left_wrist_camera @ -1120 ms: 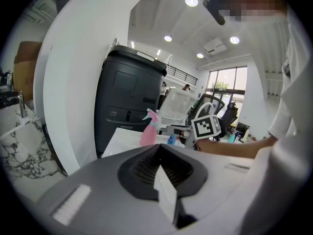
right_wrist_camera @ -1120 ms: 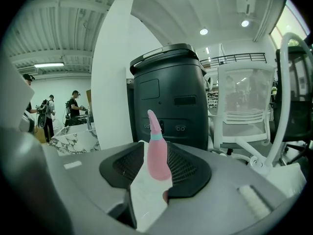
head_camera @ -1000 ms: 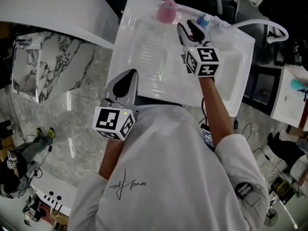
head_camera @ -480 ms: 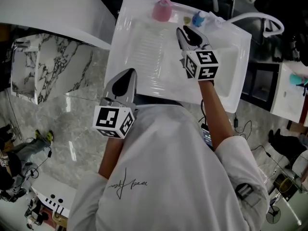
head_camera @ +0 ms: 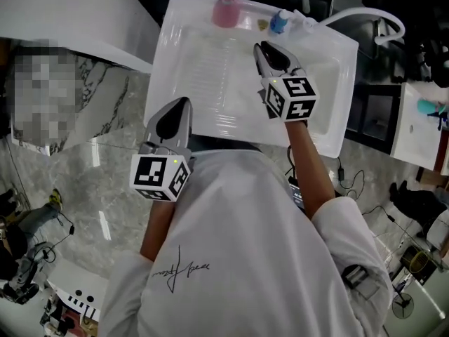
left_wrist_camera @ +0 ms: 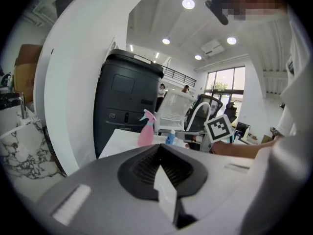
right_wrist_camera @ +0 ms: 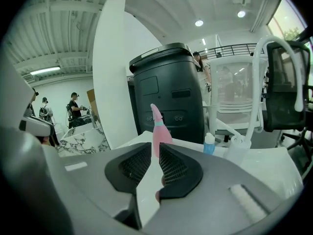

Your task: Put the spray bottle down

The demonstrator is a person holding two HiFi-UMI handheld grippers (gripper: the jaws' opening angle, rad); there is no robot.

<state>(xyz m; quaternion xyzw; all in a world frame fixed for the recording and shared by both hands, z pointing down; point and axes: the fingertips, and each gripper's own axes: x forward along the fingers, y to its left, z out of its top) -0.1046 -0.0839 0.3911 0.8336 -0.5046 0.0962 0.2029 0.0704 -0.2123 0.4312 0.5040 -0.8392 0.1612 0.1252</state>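
The pink spray bottle (head_camera: pixel 226 11) stands upright at the far edge of the white table (head_camera: pixel 210 76), free of both grippers. My right gripper (head_camera: pixel 265 50) hovers over the table a short way in front of it and to its right. Its jaws have just been closing; a narrow gap is left and nothing is between them. In the right gripper view the spray bottle (right_wrist_camera: pixel 159 131) shows beyond my right gripper (right_wrist_camera: pixel 152 153). My left gripper (head_camera: pixel 175 114) rests at the table's near edge, shut and empty. From the left gripper (left_wrist_camera: pixel 160 153) the spray bottle (left_wrist_camera: pixel 146 131) looks far off.
A small blue-capped bottle (head_camera: pixel 278 22) and a pale bottle (right_wrist_camera: pixel 237 148) stand right of the spray bottle. Beyond the table are a black bin (right_wrist_camera: pixel 168 92) and a white-framed chair (right_wrist_camera: pixel 274 58). A marble counter (head_camera: pixel 105 111) lies to the left.
My right gripper has drawn back from the bottles toward the person, and its jaws have narrowed. The spray bottle stays standing. My left gripper has not moved.
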